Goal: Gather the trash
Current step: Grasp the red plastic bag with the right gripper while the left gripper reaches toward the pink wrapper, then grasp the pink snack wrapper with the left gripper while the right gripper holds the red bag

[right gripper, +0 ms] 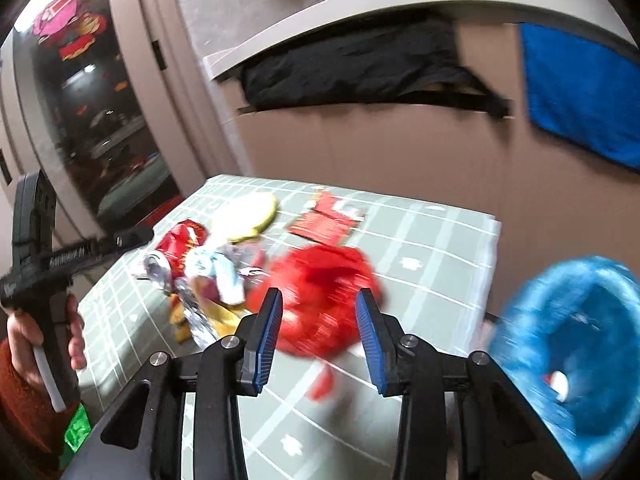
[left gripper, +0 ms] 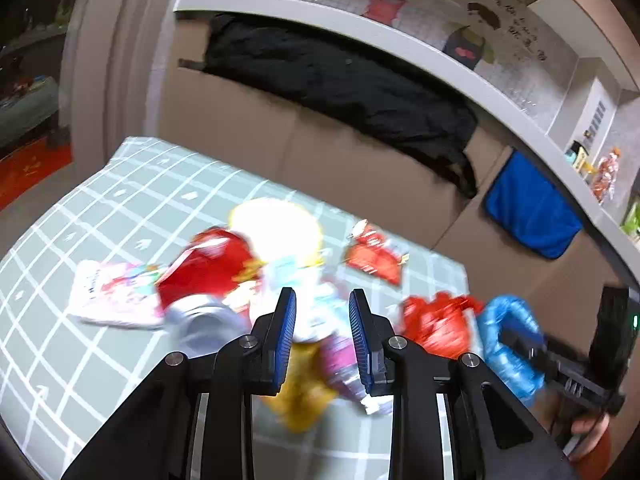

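The left hand-held gripper [left gripper: 322, 308], blue-padded, stands partly open with nothing clamped, hovering over a blurred heap of crumpled wrappers [left gripper: 256, 280] on the green grid-patterned counter [left gripper: 120, 200]. The right hand-held gripper [right gripper: 319, 310] also has its jaws apart and holds nothing, above a crumpled red plastic bag [right gripper: 320, 280]. A blue plastic bag [right gripper: 568, 344] sits at the counter's right edge. A brown cardboard wall [left gripper: 320, 152] stands behind.
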The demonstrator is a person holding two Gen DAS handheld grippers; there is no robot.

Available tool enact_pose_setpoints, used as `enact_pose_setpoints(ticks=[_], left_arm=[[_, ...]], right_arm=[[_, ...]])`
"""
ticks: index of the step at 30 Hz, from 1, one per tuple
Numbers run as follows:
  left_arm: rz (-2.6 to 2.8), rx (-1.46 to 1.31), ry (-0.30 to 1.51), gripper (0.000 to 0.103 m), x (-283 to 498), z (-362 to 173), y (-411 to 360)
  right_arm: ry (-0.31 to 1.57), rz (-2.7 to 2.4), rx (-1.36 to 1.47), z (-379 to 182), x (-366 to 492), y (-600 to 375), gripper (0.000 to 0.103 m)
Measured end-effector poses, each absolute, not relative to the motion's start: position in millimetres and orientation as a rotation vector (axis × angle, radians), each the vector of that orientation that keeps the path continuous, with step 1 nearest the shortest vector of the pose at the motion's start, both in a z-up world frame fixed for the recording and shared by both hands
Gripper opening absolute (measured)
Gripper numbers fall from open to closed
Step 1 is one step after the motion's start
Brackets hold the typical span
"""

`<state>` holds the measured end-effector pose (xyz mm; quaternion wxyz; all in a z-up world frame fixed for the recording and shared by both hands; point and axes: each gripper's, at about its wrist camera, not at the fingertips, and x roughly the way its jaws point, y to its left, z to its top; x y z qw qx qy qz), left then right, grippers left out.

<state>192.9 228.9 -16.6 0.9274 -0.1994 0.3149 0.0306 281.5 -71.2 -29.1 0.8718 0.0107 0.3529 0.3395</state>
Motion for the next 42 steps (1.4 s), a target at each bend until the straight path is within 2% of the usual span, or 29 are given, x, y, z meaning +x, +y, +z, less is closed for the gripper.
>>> enact_pose_setpoints(ticks=[2,5,10,12,13,14,17,25,33,42], left_arm=[[0.078,-0.410,0.651,0.029,182,-23,240],[0.076,-0.423,0.652,0.029,168,-28,256],[0.047,-0.421,0.660,0.029,154,-34,263],[0.038,-0.426,0.672,0.029,156,-37,259],[0.036,-0.435,0.680,0.029,158,-39,256],[0.035,-0.440,0.685,0.029,159,-40,254],[-0.001,-0.462,0.690,0.029,161,-43,246],[-0.084,-0.461,0.703,0.029,165,-45,205],[0.056,-0.450,0.759,0.029,177,-69,190],[0.079,-0.528,0.792,0.029,201,-87,190]], right_arm=[[0.735,0.716,-0.003,-32,287,-52,0.046],[0.778,0.707,-0.072,-48,297,-20,0.046],[0.826,0.672,-0.161,-75,301,2,0.053],[0.837,0.666,-0.140,-75,302,-1,0.051],[0.842,0.662,-0.129,-73,302,-3,0.042],[0.847,0.655,-0.100,-69,300,-9,0.039],[0.804,0.645,-0.042,-55,287,-23,0.036],[0.686,0.573,0.045,-23,257,-70,0.036],[0.708,0.551,0.156,-28,246,-103,0.036],[0.741,0.572,0.157,-43,233,-109,0.036]])
